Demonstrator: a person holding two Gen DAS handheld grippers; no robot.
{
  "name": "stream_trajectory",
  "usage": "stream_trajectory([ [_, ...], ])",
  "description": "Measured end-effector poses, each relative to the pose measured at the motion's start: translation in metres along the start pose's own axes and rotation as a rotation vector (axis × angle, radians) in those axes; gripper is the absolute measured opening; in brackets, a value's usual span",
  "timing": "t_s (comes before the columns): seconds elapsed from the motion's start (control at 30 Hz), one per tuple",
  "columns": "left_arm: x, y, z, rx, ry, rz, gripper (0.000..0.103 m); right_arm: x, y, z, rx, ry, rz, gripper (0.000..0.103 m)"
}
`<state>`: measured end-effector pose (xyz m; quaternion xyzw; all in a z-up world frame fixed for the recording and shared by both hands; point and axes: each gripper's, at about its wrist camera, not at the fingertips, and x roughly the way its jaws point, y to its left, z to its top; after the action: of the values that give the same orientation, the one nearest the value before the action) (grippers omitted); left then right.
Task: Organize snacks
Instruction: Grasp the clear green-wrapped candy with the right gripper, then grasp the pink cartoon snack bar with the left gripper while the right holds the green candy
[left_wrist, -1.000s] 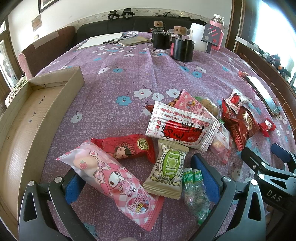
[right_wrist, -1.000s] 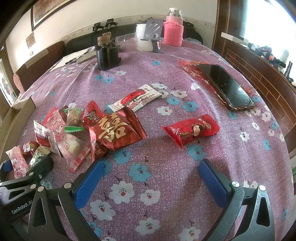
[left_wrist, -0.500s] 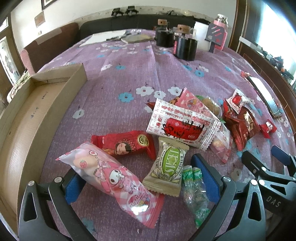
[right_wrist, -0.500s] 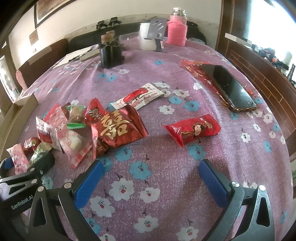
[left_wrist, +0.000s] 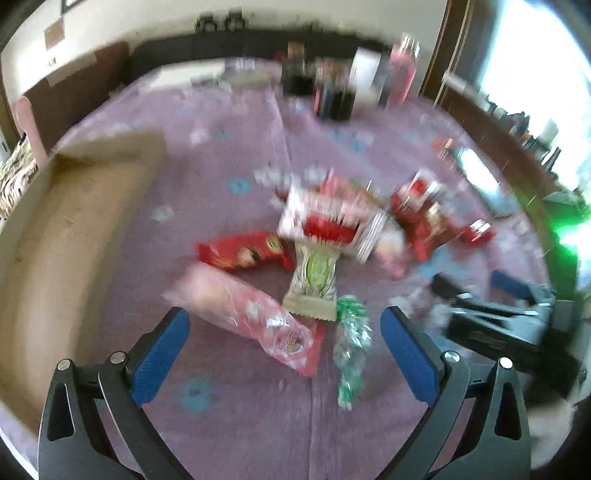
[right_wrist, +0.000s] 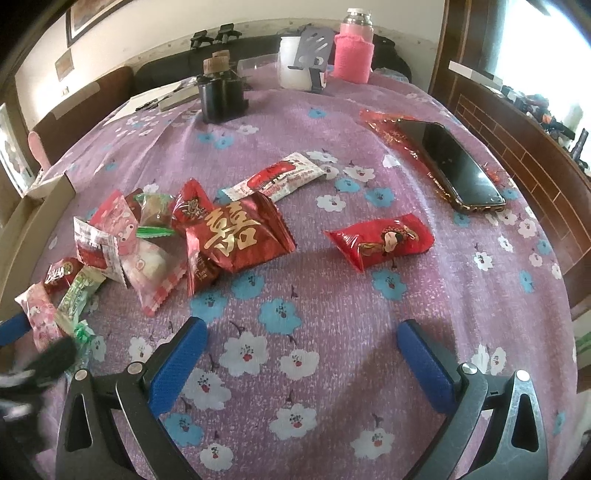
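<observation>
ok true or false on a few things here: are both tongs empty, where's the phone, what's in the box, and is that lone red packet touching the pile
1. Both the left tongs and right tongs are open and hold nothing. True.
2. The phone stands upright against the pink bottle. False: it lies flat on the tablecloth, far from the bottle.
3. The cardboard box is full of snacks. False: none show inside it.
4. The lone red packet lies apart from the pile. True.

Matt purple woven cloth with printed flowers (right_wrist: 332, 177) covers the desk. The red snack packet (right_wrist: 380, 242) and the gold-lettered red packet (right_wrist: 236, 236) are glossy crinkled plastic film. The phone (right_wrist: 454, 166) has a smooth, shiny screen. The box (left_wrist: 74, 229) is dull brown cardboard.
</observation>
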<state>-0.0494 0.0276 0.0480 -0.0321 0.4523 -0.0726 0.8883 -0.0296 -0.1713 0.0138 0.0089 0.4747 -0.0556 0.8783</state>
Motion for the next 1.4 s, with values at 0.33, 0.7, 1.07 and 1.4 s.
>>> stream_trajectory([
  [0.33, -0.176, 0.076, 0.019, -0.065, -0.432, -0.017, 0.103, -0.124, -0.007, 0.003, 0.044, -0.303, 0.105, 0.085],
  [0.7, -0.124, 0.094, -0.002, -0.104, -0.284, -0.094, 0.103, -0.077, 0.083, -0.026, -0.095, -0.041, 0.325, 0.051],
  [1.07, -0.052, 0.068, 0.003, -0.128, -0.063, -0.183, 0.098, -0.035, 0.094, -0.029, -0.072, 0.016, 0.361, 0.022],
  [1.4, 0.002, 0.037, 0.002, -0.105, 0.046, -0.137, 0.065, -0.034, 0.039, -0.038, 0.048, -0.029, 0.364, 0.022],
])
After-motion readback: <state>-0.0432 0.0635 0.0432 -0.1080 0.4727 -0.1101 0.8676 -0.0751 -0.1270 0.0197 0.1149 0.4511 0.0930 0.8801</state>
